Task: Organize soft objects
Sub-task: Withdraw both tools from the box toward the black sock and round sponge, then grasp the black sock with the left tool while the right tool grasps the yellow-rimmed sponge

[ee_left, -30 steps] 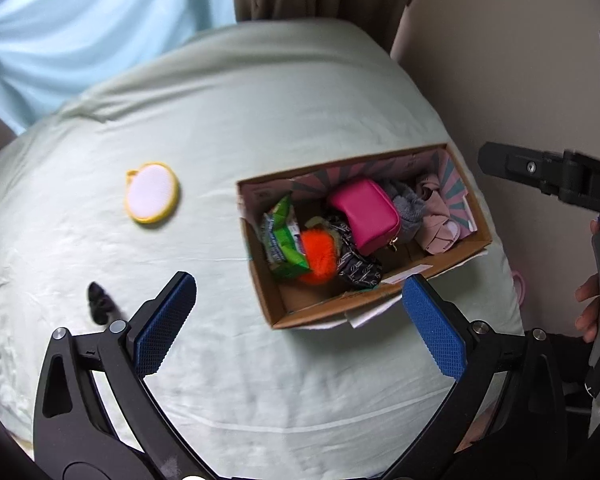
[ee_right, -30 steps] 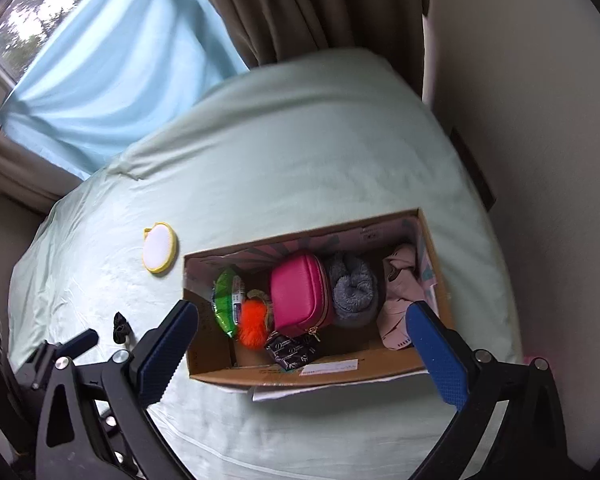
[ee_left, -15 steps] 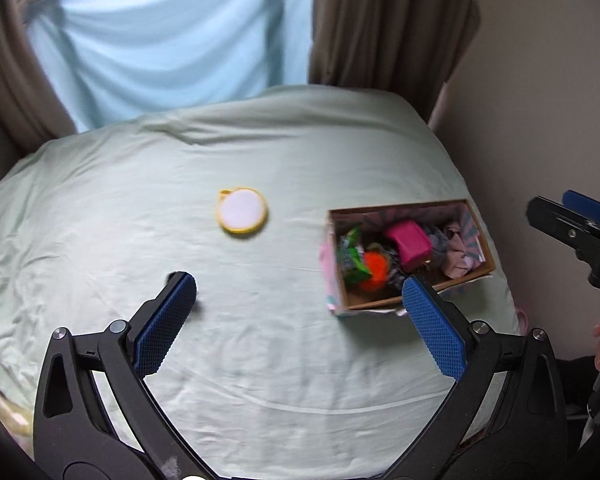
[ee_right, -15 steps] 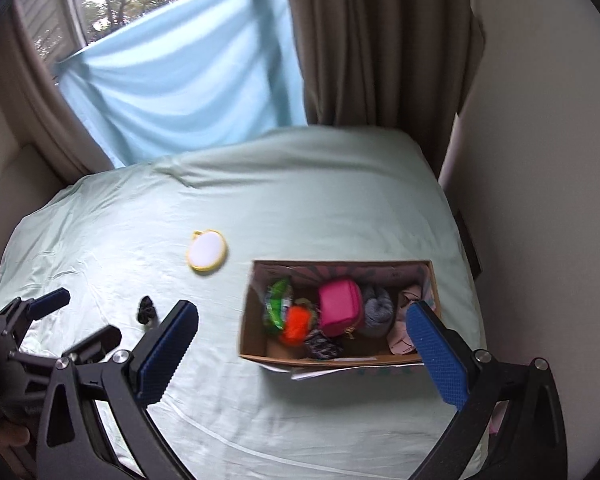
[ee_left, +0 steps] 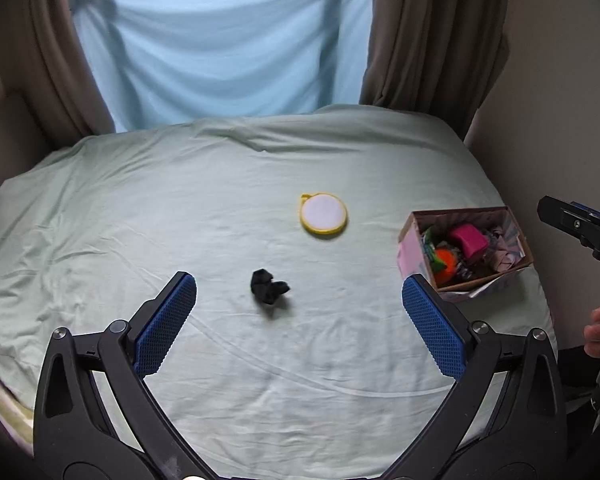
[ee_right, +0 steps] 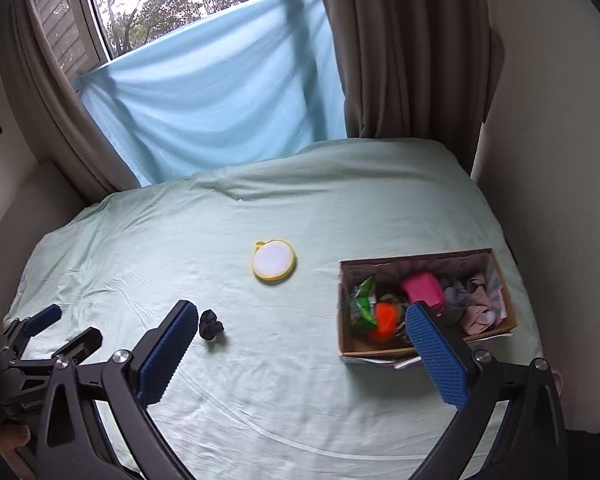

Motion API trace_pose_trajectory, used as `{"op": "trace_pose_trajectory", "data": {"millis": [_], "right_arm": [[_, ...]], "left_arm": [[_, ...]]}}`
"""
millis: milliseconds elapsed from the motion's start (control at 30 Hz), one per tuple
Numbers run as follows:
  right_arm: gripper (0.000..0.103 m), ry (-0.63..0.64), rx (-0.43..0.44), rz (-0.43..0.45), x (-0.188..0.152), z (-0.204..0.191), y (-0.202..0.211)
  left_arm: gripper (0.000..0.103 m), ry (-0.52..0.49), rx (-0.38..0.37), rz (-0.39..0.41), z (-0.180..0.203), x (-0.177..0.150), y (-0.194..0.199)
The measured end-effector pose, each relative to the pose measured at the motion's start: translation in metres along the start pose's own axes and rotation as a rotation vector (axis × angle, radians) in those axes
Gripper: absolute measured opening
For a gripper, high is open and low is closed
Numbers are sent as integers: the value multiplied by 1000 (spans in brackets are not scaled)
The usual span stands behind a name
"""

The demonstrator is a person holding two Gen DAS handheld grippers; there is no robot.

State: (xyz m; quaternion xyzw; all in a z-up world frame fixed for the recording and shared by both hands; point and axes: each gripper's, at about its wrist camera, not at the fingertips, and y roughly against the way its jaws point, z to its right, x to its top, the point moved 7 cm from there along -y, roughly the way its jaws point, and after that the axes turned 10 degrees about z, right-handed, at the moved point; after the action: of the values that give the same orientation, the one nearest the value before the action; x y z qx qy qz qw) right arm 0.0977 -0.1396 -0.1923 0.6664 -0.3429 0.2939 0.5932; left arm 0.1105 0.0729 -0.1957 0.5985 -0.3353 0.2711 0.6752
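Note:
A small black scrunchie (ee_left: 269, 286) (ee_right: 211, 329) lies on the pale green bed. A round white pad with a yellow rim (ee_left: 323, 214) (ee_right: 274, 260) lies beyond it. A cardboard box (ee_left: 409, 233) (ee_right: 345, 344) at the right holds a pink pouch (ee_right: 423, 288), an orange pompom (ee_right: 386, 319), a green packet and grey and pink cloth. My left gripper (ee_left: 299, 312) is open and empty, held above the bed with the scrunchie between its fingers' line. My right gripper (ee_right: 300, 340) is open and empty, held high in front of the box.
The bed sheet (ee_left: 180, 208) is wrinkled. A light blue cloth (ee_right: 220, 92) and brown curtains (ee_right: 412, 48) hang at the far edge. A wall (ee_right: 548, 120) runs along the right side, close behind the box.
Both grippers have pulled back and up from over the box. The left one has swung left, so the scrunchie and pad are now central and the box sits at its right.

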Motion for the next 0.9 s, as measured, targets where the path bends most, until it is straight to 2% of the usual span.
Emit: {"op": "trace_pose_trajectory", "data": {"millis": [133,267,333,467,700,900], "right_arm": [[103,33,-21,-3,-5,-30,-19],[103,40,2,48,-6,-53,-45],[103,49,11,42,-7,-63,-62],[103,118,1,-44,-17,-76,-111],[103,180,38,-38,-31,-88,-200],[103,206,47,-61,-58,-86,-290]], "left_arm": [[103,-7,-17,-12,-29,-10,-18],[103,-23,-34,-34,-49,-19,-48],[103,-29,-38,-50,-56,-26,-66],[102,-18,-59,-79,-66,-41,-107],[102,8,-83,-92,-72,-75,-183],[100,22,-85,-127,-71,-112,-257]]}}
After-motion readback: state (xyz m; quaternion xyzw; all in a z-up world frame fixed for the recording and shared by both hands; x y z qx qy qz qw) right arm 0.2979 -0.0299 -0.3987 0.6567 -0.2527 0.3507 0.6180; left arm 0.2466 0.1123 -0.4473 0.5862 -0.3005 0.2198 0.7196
